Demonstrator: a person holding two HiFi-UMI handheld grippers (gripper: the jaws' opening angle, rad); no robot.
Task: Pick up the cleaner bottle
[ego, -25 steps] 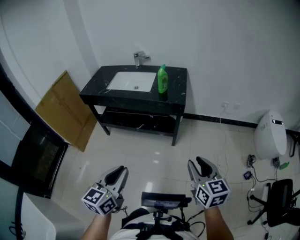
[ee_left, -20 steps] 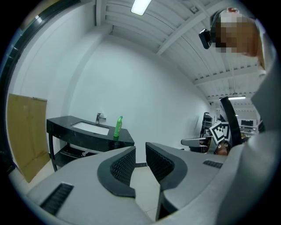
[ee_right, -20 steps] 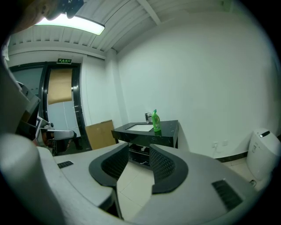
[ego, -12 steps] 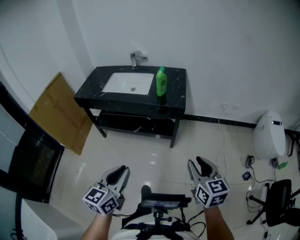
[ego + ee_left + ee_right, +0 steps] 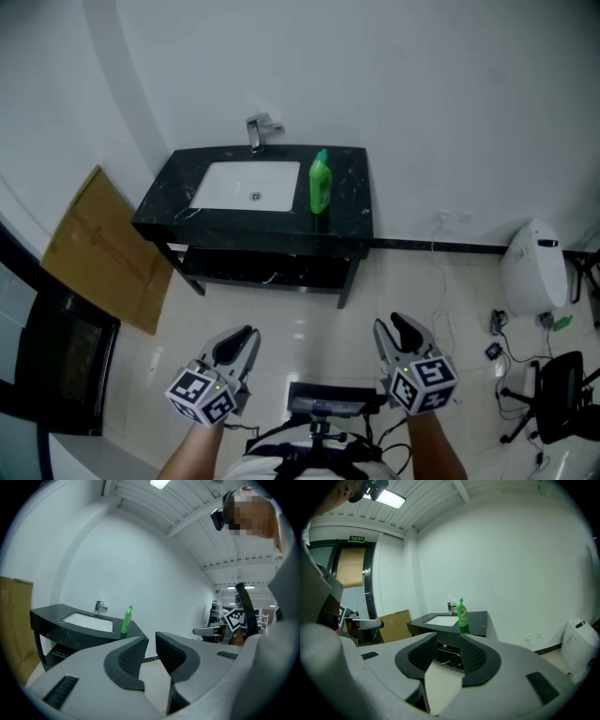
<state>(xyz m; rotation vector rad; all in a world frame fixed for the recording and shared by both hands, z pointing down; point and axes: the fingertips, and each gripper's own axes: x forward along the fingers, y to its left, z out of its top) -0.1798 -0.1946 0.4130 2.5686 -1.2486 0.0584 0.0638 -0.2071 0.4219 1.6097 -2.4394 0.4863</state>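
The green cleaner bottle (image 5: 320,183) stands upright on the black vanity top (image 5: 349,197), just right of the white sink basin (image 5: 246,184). It also shows far ahead as the bottle (image 5: 125,619) in the left gripper view and the bottle (image 5: 462,612) in the right gripper view. My left gripper (image 5: 242,336) and right gripper (image 5: 398,328) are held low over the tiled floor, well short of the vanity. The left gripper (image 5: 150,641) has a narrow gap between its jaws, the right gripper (image 5: 447,646) a wider one. Nothing is between either pair.
A faucet (image 5: 258,127) stands behind the basin. A cardboard sheet (image 5: 98,248) leans on the left wall beside a dark glass door (image 5: 47,366). At the right are a white rounded appliance (image 5: 534,272), floor cables (image 5: 502,337) and a black chair base (image 5: 562,394).
The vanity and bottle have grown larger and slid left and down in the head view as I move toward them. Both grippers keep their place in the view, jaws unchanged.
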